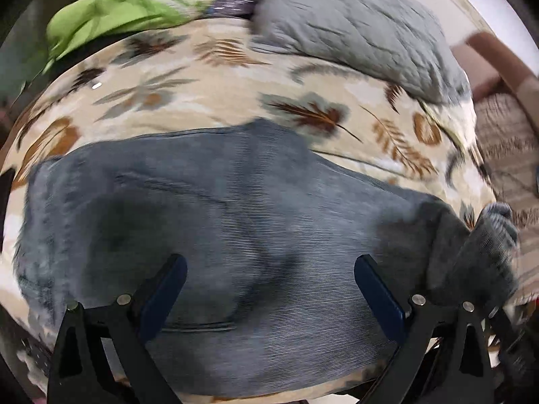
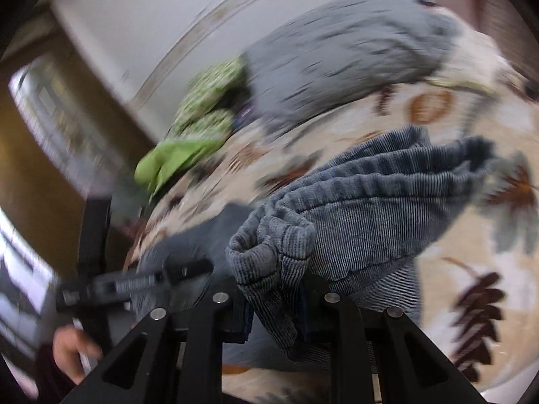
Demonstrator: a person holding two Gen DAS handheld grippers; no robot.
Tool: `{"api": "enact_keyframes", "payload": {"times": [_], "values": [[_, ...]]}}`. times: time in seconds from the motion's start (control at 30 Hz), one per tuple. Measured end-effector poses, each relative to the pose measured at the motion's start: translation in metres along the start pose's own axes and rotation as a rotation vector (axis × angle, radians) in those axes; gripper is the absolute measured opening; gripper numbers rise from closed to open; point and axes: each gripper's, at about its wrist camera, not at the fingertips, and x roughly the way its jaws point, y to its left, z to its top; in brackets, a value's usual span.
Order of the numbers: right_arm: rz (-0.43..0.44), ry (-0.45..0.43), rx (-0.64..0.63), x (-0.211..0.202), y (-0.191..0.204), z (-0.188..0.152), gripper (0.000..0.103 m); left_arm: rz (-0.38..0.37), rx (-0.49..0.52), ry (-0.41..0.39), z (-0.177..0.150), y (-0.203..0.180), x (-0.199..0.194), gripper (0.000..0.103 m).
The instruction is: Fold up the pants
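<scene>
Pants [image 1: 209, 235], ribbed blue-grey knit, lie spread on the leaf-print bedcover [image 1: 188, 101] directly ahead of the left gripper [image 1: 269, 289], whose jaws stand apart, holding nothing. Right gripper [image 2: 276, 303] is clamped on a bunched waistband fold, probably lifted to carry it across; blur limits certainty. Grey quilted pillow [image 1: 353, 20] lies beyond.

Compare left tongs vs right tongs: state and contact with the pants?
The left tongs stand open and hold nothing, poised over the flat blue-grey pants. The right tongs are shut on a bunched fold of the pants, lifting it. Both have black frames and dark blue pads.
</scene>
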Motion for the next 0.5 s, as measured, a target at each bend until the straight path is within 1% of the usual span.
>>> {"api": "enact_keyframes", "payload": {"times": [0.03,0.07,0.13,0.2,0.27,0.3,0.37,0.4,0.43,0.47,0.5], "values": [[0.013,0.040,-0.037,0.011,0.012,-0.004,0.023,-0.004,-0.028,-0.004,-0.001,0.012,-0.004,0.100],[0.028,0.086,-0.059,0.022,0.020,-0.007,0.026,-0.005,-0.045,-0.006,-0.002,0.020,-0.006,0.100],[0.042,0.195,-0.073,0.042,0.029,-0.015,0.027,-0.002,-0.070,-0.012,-0.004,0.031,-0.009,0.100],[0.032,0.295,-0.067,0.059,0.030,-0.019,0.028,-0.005,-0.078,-0.017,-0.008,0.037,-0.012,0.100],[0.027,0.340,-0.049,0.064,0.024,-0.019,0.028,-0.010,-0.070,-0.015,-0.011,0.040,-0.013,0.100],[0.038,0.346,-0.039,0.062,0.020,-0.020,0.028,-0.011,-0.063,-0.016,-0.013,0.040,-0.013,0.100],[0.068,0.327,-0.011,0.054,0.011,-0.018,0.031,-0.011,-0.047,-0.019,-0.016,0.038,-0.012,0.100],[0.084,0.320,0.001,0.053,0.010,-0.015,0.036,-0.015,-0.040,-0.018,-0.017,0.035,-0.011,0.100],[0.113,0.314,0.014,0.049,0.007,-0.014,0.047,-0.025,-0.028,-0.009,-0.019,0.032,-0.010,0.100],[0.160,0.307,0.029,0.043,0.004,-0.013,0.054,-0.035,-0.014,0.000,-0.020,0.029,-0.008,0.100],[0.201,0.296,0.042,0.038,0.003,-0.012,0.067,-0.043,-0.005,0.005,-0.021,0.025,-0.006,0.100]]}}
